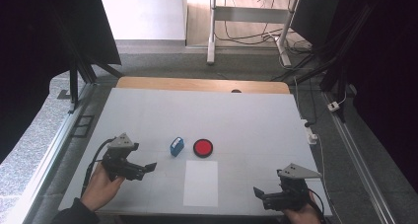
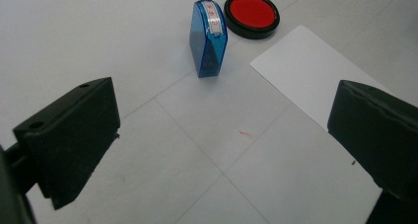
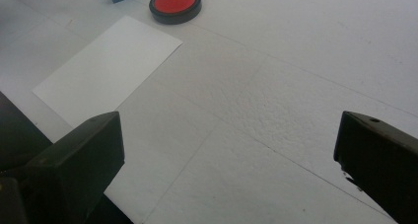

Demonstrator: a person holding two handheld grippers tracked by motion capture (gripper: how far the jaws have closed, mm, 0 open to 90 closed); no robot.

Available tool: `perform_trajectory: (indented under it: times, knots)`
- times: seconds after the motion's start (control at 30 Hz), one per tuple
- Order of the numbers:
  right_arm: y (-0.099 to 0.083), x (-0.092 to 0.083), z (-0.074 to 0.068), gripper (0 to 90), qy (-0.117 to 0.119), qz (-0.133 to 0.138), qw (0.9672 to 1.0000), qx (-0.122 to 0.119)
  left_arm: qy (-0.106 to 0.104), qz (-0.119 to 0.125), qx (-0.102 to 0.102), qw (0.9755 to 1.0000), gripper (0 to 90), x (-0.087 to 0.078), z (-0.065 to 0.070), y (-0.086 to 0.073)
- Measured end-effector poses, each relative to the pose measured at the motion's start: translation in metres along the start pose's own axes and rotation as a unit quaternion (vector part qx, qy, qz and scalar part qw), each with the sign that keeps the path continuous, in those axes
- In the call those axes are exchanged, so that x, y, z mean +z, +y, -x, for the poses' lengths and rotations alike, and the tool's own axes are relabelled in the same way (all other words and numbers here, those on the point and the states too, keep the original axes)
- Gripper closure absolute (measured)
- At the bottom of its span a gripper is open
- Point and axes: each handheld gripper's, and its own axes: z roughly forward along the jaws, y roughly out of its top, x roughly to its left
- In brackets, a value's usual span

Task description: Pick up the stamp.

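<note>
Table (image 1: 148, 110): white top, wooden far edge. Floor (image 1: 162, 66): grey carpet. Desk frame (image 1: 246, 17): white legs beyond the table, cables (image 1: 246, 36) beneath it.

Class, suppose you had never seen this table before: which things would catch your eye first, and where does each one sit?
The red ink pad in its round black case stands out near the middle of the white table, with the blue stamp apart from it on its left. A white sheet of paper lies just in front of them. The left gripper and the right gripper are open at the near edge, holding nothing.
</note>
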Motion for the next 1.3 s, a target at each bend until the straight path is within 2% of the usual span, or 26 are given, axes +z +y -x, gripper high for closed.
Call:
perform_trajectory:
  times: [0.13, 0.43, 0.77, 1.03, 1.13, 1.23, 1.3]
  knots:
    - [0.000, 0.000, 0.000, 0.0, 0.000, 0.000, 1.0000, -0.001, 0.006, -0.012, 0.014, 0.9998, 0.0, 0.011, 0.001, 0.007]
    - [0.000, 0.000, 0.000, 0.0, 0.002, -0.001, 1.0000, -0.001, 0.024, -0.029, 0.024, 0.9990, 0.0, 0.034, 0.002, 0.022]
    - [0.000, 0.000, 0.000, 0.0, 0.002, -0.003, 1.0000, -0.002, 0.027, -0.045, 0.047, 0.9975, 1.6, 0.063, -0.003, 0.035]
    - [0.000, 0.001, 0.000, 0.0, 0.003, -0.003, 1.0000, -0.003, 0.028, -0.053, 0.065, 0.9961, 2.5, 0.086, 0.000, 0.046]
    - [0.000, 0.001, -0.001, 0.0, 0.002, -0.004, 1.0000, -0.003, 0.042, -0.061, 0.071, 0.9947, 6.3, 0.094, 0.003, 0.050]
    - [0.000, 0.001, -0.001, 0.0, 0.003, -0.003, 1.0000, -0.003, 0.050, -0.070, 0.078, 0.9932, 15.1, 0.100, 0.004, 0.053]
    - [0.000, 0.001, -0.001, 0.0, 0.003, -0.003, 1.0000, -0.003, 0.052, -0.074, 0.075, 0.9931, 23.2, 0.102, 0.003, 0.054]
